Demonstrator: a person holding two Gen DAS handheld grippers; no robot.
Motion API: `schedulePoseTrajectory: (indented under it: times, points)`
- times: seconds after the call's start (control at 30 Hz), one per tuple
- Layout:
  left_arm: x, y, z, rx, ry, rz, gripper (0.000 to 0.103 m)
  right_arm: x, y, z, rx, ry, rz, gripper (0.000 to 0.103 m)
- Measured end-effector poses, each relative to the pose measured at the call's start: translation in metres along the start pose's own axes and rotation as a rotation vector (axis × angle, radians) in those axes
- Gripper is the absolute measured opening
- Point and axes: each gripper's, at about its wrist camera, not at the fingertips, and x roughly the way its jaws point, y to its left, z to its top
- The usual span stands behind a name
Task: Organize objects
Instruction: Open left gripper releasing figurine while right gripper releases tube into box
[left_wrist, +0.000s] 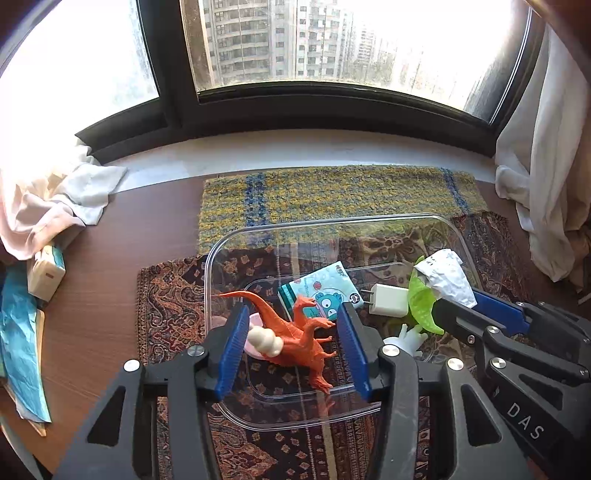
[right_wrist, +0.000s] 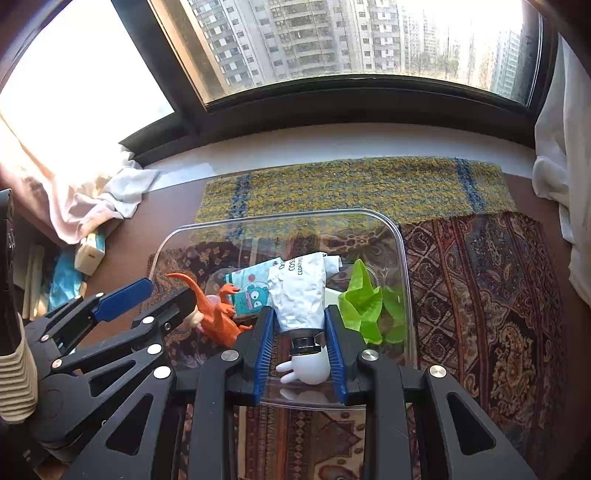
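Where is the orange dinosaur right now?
Left wrist view: the orange dinosaur lies inside the clear bin, between the open left tongs, beside the tissue pack.

Clear glossy plastic bin (left_wrist: 221, 254), crinkled metal tube (right_wrist: 301, 295)

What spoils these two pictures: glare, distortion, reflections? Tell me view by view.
Left wrist view: the window is blown out white at the left, fisheye bends its frame, and the clear bin mirrors the orange dinosaur in its near wall. Right wrist view: the same white glare upper left, curved frame, and reflections on the bin's near wall below the white figure.
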Motion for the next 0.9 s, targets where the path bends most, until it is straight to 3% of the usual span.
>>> schedulePoseTrajectory:
  times: [0.33,0.57,0.67,0.9]
  points:
    - [-0.006,0.021,-0.004,-0.038,-0.010,0.106,0.089,-0.001,0.007,0.002,-0.027,-0.001,0.001,0.028]
    - [-0.013,0.034,-0.009,-0.063,-0.016,0.144,0.096,-0.003,0.015,0.006,-0.033,-0.013,-0.002,0.030]
    - [-0.016,0.038,-0.012,-0.069,-0.014,0.146,0.096,-0.007,0.015,0.007,-0.028,-0.023,-0.022,0.038]
    - [-0.029,0.037,-0.022,-0.067,-0.017,0.142,0.099,-0.020,0.018,-0.002,-0.028,-0.026,-0.056,0.044]
